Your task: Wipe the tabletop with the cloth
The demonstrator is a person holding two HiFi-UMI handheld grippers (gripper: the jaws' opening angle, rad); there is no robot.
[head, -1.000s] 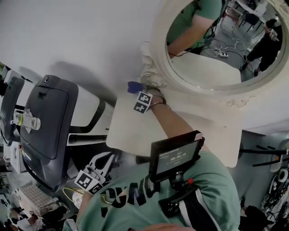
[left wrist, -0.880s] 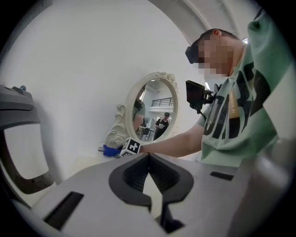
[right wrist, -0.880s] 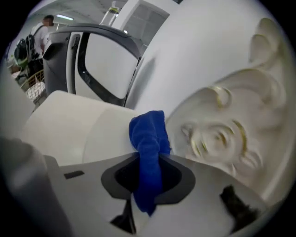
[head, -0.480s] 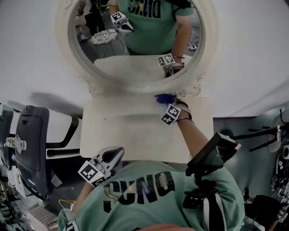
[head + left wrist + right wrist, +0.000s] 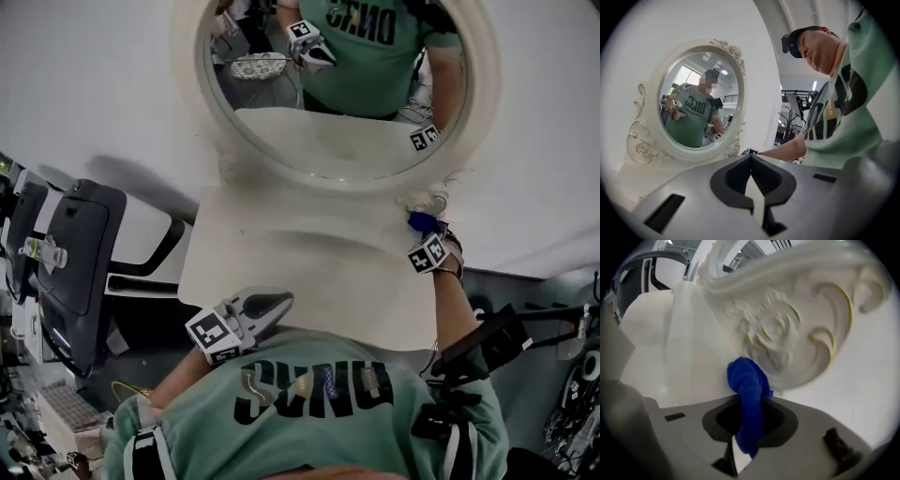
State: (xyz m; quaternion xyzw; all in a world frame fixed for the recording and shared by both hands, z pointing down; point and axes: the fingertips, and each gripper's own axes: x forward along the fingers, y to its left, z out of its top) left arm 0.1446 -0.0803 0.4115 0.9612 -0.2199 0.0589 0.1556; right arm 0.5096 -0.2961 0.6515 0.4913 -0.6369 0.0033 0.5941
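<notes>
A blue cloth is pinched in my right gripper, bunched up past the jaws and pressed on the cream tabletop at its far right corner. In the head view the blue cloth sits by the carved base of the round mirror, with the right gripper right behind it. My left gripper hangs at the table's near edge, close to my chest. Its jaws meet with nothing between them in the left gripper view, where the left gripper faces the mirror.
The ornate mirror frame stands right in front of the cloth. A white wall runs behind the table. A dark grey machine stands to the left of the table. Dark stands are at the right.
The right gripper has carried the cloth rightward along the mirror's base to the table's far right corner. The head view has swung, and the left gripper stays near my chest.
</notes>
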